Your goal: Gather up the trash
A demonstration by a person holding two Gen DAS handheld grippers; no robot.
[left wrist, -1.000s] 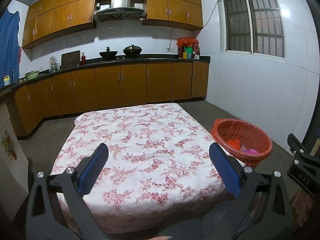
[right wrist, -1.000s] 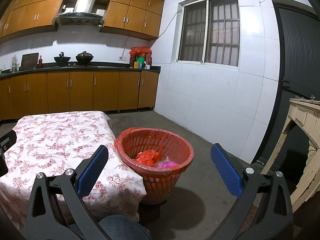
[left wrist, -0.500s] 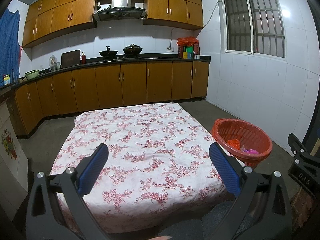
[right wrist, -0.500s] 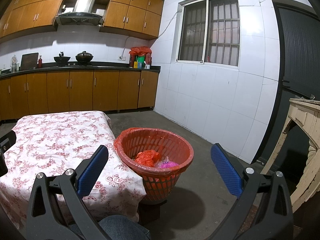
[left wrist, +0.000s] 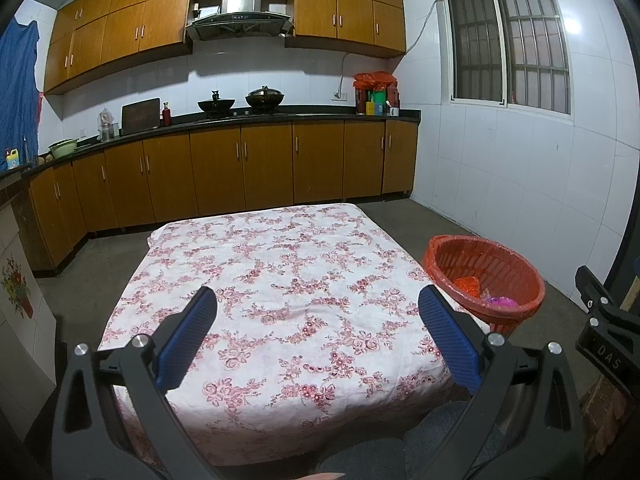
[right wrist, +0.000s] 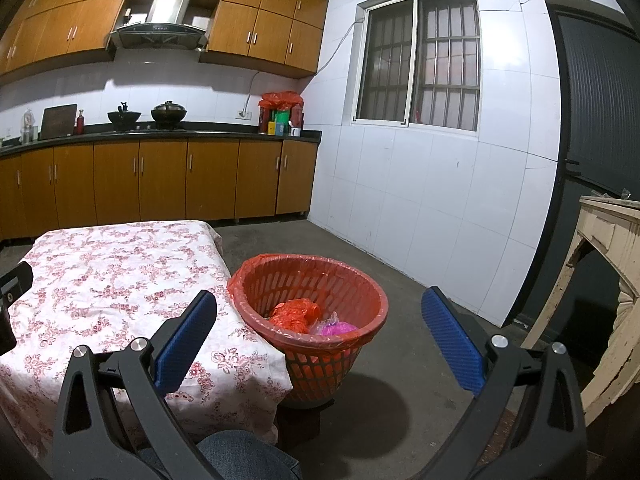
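Here, the left gripper (left wrist: 318, 330) hangs over the near half of the table (left wrist: 280, 280), its 2 blue fingers (left wrist: 186, 336) spread wide with nothing between them. The table wears a white cloth with a red flower print, and its top shows only cloth. In the left wrist view the basket (left wrist: 520, 280) stands at 3 o'clock of the table, touching or just beside the cloth's right edge. It is red, slatted and lined with a red bag. Inside lie a crumpled orange bag (left wrist: 466, 285) and a pink wrapper (left wrist: 500, 301), side by side near the bottom.

The right gripper (right wrist: 318, 328) hovers above the basket (right wrist: 360, 300), slightly to its near side, fingers (right wrist: 452, 344) also wide apart and empty. From this view the orange bag (right wrist: 294, 314) sits at 9 o'clock of the pink wrapper (right wrist: 340, 327), the 2 touching. The table (right wrist: 100, 280) lies at 9 o'clock of the basket, its cloth corner hanging beside the basket wall. Part of the right gripper shows at the right edge of the left view, and part of the left gripper at the left edge of the right view.

A knee in jeans (right wrist: 240, 454) shows at 6 o'clock, under the right gripper. Brown cabinets (left wrist: 240, 172) with a dark counter run along the far wall at 12 o'clock, carrying 2 woks (left wrist: 264, 98). A barred window (right wrist: 420, 64) sits in the white tiled wall at 1 o'clock.
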